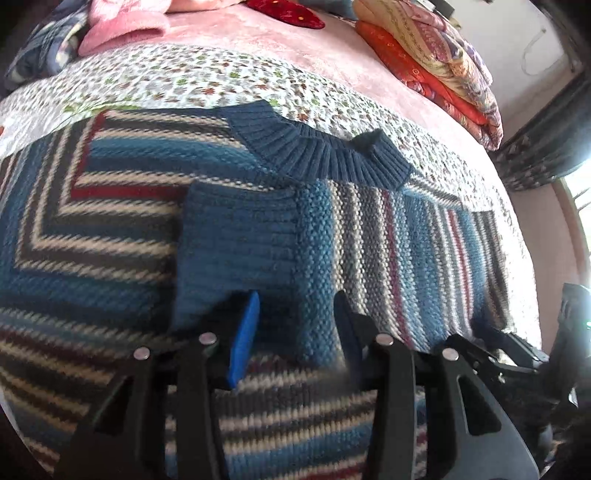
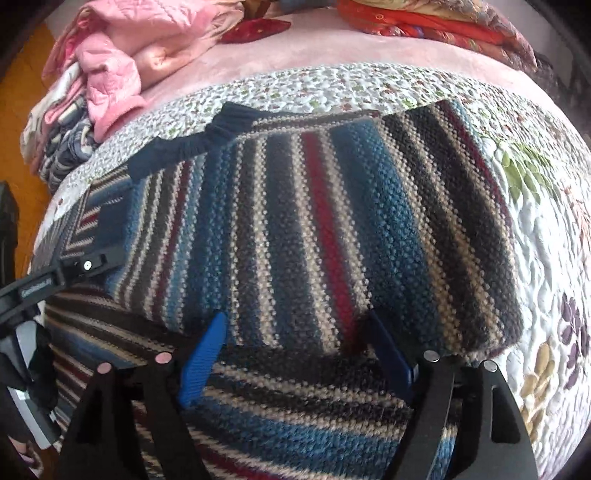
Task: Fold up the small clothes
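A knit sweater (image 1: 92, 229) striped in blue, grey, white and red lies flat on the floral quilt (image 1: 192, 81), its dark blue ribbed collar (image 1: 317, 151) at the far side. One sleeve is folded across the body, and its blue cuff (image 1: 236, 251) ends just ahead of my left gripper (image 1: 295, 325), which stands open low over the sleeve. In the right wrist view the folded sleeve (image 2: 332, 229) fills the middle. My right gripper (image 2: 295, 347) is open at its near edge. The left gripper (image 2: 85, 264) shows at the left there, the right gripper (image 1: 517, 343) at the lower right of the left view.
Crumpled pink clothes (image 2: 122, 55) and a striped pile (image 2: 66, 147) lie at the far left of the pink bed. Folded orange and flowered quilts (image 1: 436, 62) are stacked at the far right. A red embroidered item (image 1: 291, 13) lies between them.
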Demonstrator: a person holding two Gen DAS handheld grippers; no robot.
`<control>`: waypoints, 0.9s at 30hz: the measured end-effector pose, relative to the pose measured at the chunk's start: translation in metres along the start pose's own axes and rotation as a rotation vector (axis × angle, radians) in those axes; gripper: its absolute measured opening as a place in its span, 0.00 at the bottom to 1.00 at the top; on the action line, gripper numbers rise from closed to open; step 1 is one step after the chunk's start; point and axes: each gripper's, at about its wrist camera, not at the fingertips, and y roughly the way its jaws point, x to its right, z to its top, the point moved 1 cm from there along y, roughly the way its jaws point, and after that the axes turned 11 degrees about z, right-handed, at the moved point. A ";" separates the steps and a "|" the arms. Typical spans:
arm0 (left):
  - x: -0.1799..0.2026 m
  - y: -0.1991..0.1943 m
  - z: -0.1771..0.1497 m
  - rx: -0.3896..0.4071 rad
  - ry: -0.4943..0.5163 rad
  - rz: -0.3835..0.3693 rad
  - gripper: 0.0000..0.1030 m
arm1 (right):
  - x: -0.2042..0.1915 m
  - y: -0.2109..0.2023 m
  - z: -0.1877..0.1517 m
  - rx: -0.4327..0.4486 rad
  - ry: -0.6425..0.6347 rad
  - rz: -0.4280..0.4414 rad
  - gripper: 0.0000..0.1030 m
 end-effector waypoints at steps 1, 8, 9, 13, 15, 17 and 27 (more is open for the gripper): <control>-0.006 -0.011 -0.001 0.012 -0.014 -0.005 0.42 | -0.002 -0.006 0.002 0.009 0.015 0.021 0.77; -0.096 -0.067 -0.021 0.098 -0.093 0.054 0.53 | -0.022 -0.038 -0.007 0.059 0.033 0.140 0.77; -0.115 -0.071 -0.025 0.098 -0.124 0.076 0.53 | -0.027 -0.038 -0.008 0.054 0.028 0.148 0.77; -0.206 -0.090 -0.047 0.100 -0.272 0.169 0.53 | -0.046 -0.033 -0.014 0.037 -0.001 0.167 0.77; -0.244 -0.097 -0.054 0.093 -0.343 0.206 0.53 | -0.059 -0.028 -0.017 0.034 -0.036 0.151 0.77; -0.291 -0.102 -0.061 0.087 -0.446 0.224 0.52 | -0.070 -0.022 -0.019 0.029 -0.067 0.141 0.77; -0.444 -0.101 -0.060 0.158 -0.822 0.142 0.46 | -0.083 -0.004 -0.028 0.001 -0.101 0.129 0.77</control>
